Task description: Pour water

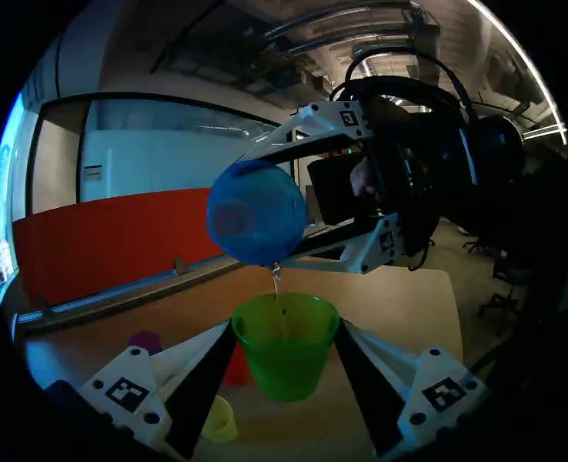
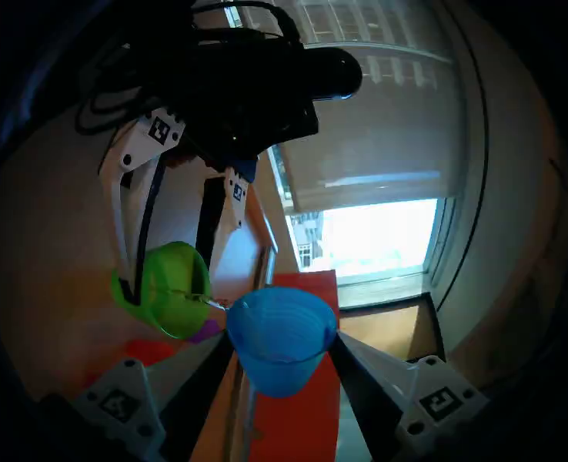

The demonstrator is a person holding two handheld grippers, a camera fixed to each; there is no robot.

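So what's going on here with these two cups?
A person is working two handheld grippers. The left gripper is shut on a green cup, held upright. The right gripper is shut on a blue cup, tipped above it. A thin stream of water falls from the blue cup's rim into the green one, so the pour is under way.

No legible text, brand or number anywhere. Only square black-and-white fiducial markers (image 1: 126, 393) on the fingers of the left hand-held gripper (image 1: 284, 327) and the right hand-held gripper (image 2: 280, 339): patterns, not characters. A small wall notice (image 1: 92, 172) is too small to read.
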